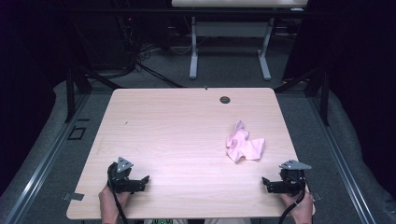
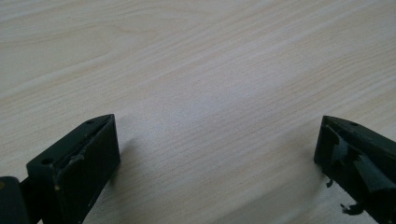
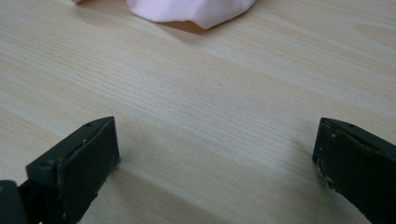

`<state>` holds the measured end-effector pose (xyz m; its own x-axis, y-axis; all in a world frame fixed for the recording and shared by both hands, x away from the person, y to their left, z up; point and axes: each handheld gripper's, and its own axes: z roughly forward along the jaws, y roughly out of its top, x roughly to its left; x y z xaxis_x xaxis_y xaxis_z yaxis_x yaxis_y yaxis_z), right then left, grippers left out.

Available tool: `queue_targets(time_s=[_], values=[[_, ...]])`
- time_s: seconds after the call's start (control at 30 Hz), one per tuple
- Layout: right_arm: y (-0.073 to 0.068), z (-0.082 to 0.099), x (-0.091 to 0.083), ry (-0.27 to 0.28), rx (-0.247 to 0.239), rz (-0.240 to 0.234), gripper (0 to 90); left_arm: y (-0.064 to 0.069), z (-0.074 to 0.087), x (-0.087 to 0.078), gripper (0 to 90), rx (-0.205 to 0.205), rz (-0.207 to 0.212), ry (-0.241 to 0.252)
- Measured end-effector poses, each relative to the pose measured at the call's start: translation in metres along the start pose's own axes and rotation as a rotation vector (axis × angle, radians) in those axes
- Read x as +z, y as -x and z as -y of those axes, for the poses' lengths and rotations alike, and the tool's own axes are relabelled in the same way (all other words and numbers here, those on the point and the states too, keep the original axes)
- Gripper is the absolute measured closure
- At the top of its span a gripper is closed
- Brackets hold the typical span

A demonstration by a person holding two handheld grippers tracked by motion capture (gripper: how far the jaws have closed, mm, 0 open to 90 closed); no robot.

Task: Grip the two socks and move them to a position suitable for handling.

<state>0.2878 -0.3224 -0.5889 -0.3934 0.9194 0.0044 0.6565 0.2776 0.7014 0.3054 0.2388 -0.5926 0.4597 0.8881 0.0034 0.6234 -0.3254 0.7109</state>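
- High view shows, nearest to the person, two hands at the near edge of the table (image 1: 187,116), each one holding a gripper.
- At the near left corner is the left hand (image 1: 110,201), and the left gripper (image 1: 145,182) lies low over the wood with its jaws pointing toward the middle of the table.
- At the near right corner is the right hand (image 1: 299,207), and the right gripper (image 1: 265,183) also lies low, with its jaws pointing inward, toward the left gripper.
- A grey three-cornered plate sits on top of each gripper, and a black cable goes down from each one past the wrist.
- From the left gripper view, the left gripper (image 2: 217,144) has its two black jaws wide apart, and between them is bare light wood.
- From the right gripper view, the right gripper (image 3: 215,142) also has its jaws wide apart with nothing between them; it holds nothing.
- Farther from the person, on the right half of the table, lies a crumpled pink cloth (image 1: 243,144). It is near the right gripper but not touching it, and well apart from the left gripper.
- In the right gripper view, the near edge of the pink cloth (image 3: 187,9) is at the top, beyond the open jaws.
- Near the far edge of the table is a small dark round hole (image 1: 225,100).
- Beyond the table is a grey floor (image 1: 224,70) with the white legs of another table (image 1: 194,56).
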Motion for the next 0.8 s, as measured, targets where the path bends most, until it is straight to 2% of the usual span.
queue_targets(time_s=[0.47, 0.8], values=[[0.0003, 0.0004, 0.0007, 0.012, 0.03, 0.03, 0.0, -0.0004, 0.0001, 0.0004, 0.2, -0.016, -0.015, 0.004], [0.0016, -0.0059, 0.0017, -0.034, 0.042, 0.035, 0.2, -0.0008, -0.0002, 0.0, 0.3, -0.014, -0.017, 0.0]])
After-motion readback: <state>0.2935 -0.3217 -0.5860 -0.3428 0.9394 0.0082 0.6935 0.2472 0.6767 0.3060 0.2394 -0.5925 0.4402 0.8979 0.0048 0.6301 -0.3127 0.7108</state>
